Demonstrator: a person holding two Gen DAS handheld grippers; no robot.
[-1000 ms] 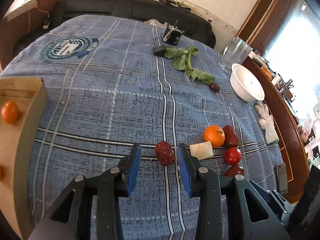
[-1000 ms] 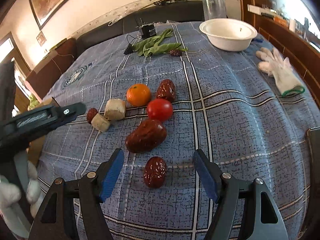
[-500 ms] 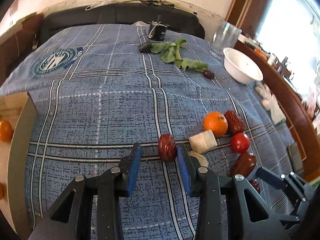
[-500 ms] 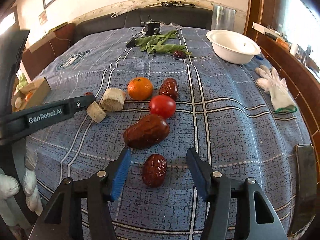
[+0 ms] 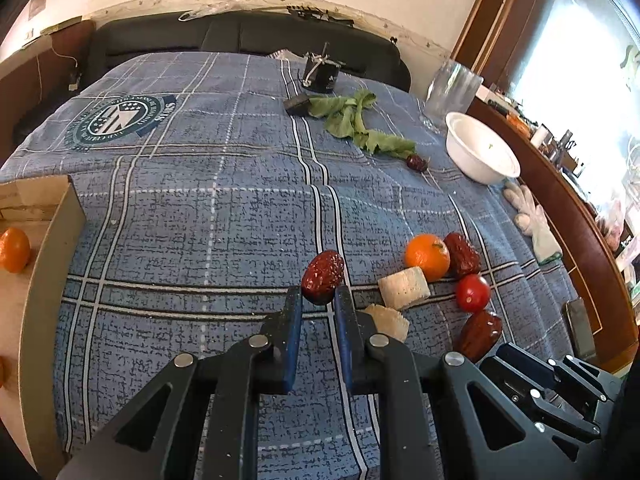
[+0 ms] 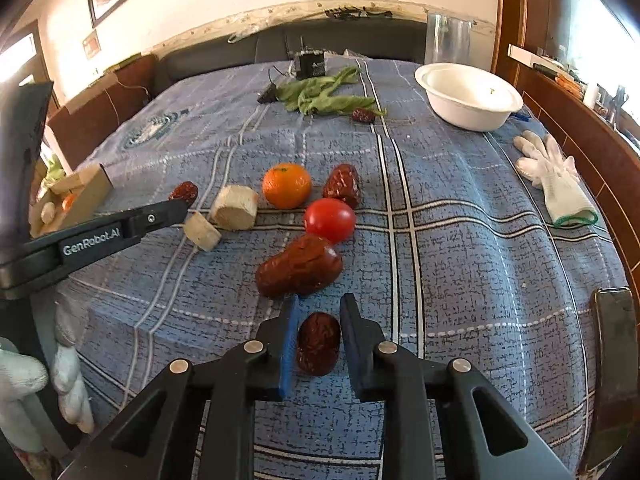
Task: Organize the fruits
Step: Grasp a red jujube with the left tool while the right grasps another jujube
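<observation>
My left gripper (image 5: 318, 300) is shut on a wrinkled red date (image 5: 322, 271), held at its fingertips; that date also shows in the right wrist view (image 6: 184, 192). My right gripper (image 6: 318, 312) has closed around a second red date (image 6: 318, 343) lying on the blue plaid cloth; the jaws sit close on both sides of it. Ahead lie a large dark date (image 6: 299, 270), a red tomato (image 6: 329, 219), an orange mandarin (image 6: 286, 184), another date (image 6: 342, 184) and two pale cut chunks (image 6: 234, 207).
A cardboard box (image 5: 52, 240) at the left holds a mandarin (image 5: 14, 249). A white bowl (image 6: 468, 96), a glass (image 6: 447, 38), green leaves (image 6: 324, 94) with a small date (image 6: 363, 115), a white glove (image 6: 554, 178) and a dark phone (image 6: 614, 352) lie around.
Both grippers have closed: the left one onto its date, the right one moved forward and narrowed around the date between its fingers.
</observation>
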